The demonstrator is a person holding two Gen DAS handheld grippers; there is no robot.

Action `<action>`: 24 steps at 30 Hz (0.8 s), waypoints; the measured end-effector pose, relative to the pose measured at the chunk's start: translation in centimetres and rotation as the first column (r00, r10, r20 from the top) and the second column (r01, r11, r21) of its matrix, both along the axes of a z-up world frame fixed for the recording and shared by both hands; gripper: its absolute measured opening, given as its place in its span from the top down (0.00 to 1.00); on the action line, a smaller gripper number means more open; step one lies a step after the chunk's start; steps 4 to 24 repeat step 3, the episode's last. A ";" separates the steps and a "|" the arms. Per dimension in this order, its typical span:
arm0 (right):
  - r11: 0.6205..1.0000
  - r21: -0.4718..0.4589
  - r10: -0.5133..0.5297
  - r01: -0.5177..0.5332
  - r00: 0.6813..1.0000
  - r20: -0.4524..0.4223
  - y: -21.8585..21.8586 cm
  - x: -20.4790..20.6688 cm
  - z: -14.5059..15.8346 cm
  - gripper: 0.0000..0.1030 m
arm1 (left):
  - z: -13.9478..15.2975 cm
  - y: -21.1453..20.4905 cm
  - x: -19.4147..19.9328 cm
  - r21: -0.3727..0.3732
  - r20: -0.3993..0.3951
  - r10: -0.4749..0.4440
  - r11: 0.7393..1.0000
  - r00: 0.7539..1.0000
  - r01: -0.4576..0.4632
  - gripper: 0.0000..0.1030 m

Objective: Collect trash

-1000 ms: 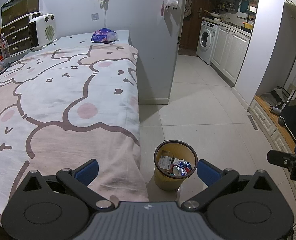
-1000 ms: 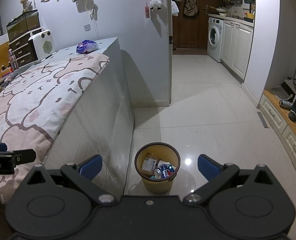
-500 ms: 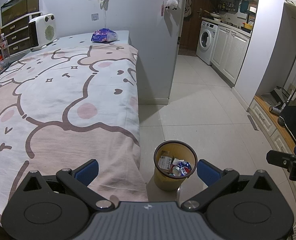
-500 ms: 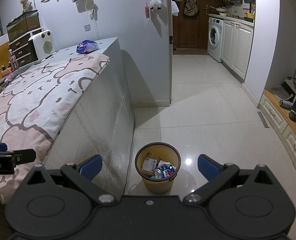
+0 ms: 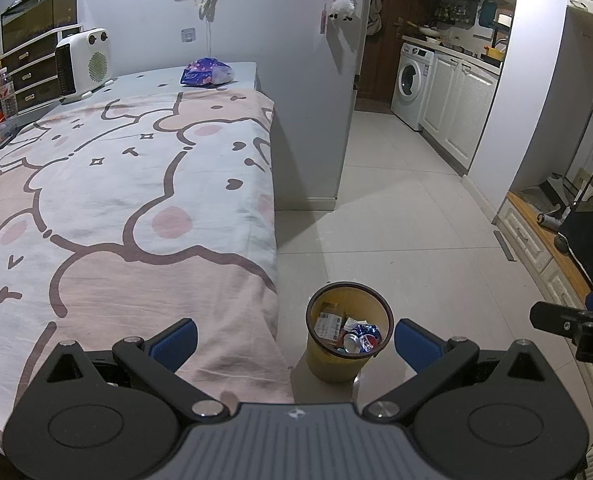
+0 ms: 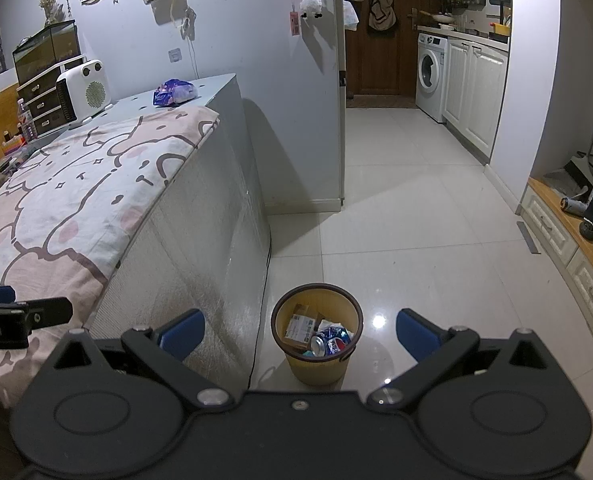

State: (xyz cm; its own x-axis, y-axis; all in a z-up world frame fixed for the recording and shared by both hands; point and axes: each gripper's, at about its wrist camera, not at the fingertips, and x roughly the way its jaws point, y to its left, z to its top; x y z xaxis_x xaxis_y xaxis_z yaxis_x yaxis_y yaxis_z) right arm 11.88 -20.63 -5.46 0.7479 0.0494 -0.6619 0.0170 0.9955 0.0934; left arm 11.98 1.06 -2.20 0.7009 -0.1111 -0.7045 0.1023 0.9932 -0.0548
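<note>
Two grippers hang side by side above the tiled floor, and neither view differs from the pictures half a second and a second ago: nothing has moved. The left gripper (image 5: 295, 338) has its blue-padded fingers (image 5: 415, 344) spread wide with nothing between them, and the right gripper (image 6: 300, 332) is spread just as wide and also bare. Each gripper shows at the edge of the other's view, the right gripper (image 5: 568, 328) at the far right of the left view, the left gripper (image 6: 12, 316) at the far left of the right view.

Just ahead of both, the round yellow plastic waste bin with a dark rim (image 5: 328, 364) stands upright on the pale floor tiles (image 6: 408, 216), its long axis vertical and its mouth pointing up. It sits close beside the foot corner of the bed. Inside it a crushed blue drink can (image 6: 330, 344) lies on its side with its silver end toward the left, next to a printed cardboard piece (image 6: 298, 326) and crumpled white paper.

On the bed lies a pink and white cartoon-print sheet (image 5: 108, 200). At its far end a purple wrapped packet (image 5: 206, 73) rests on the grey surface, well apart from the bin, with a white fan heater (image 5: 84, 64) farther left. Beyond, a white washing machine (image 6: 430, 74) stands in the kitchen.
</note>
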 end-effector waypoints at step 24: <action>1.000 0.000 0.000 0.000 1.000 0.000 0.1 0.0 0.0 0.00 | 0.0 -0.1 0.0 0.000 0.002 0.000 1.000 1.000 0.000 0.00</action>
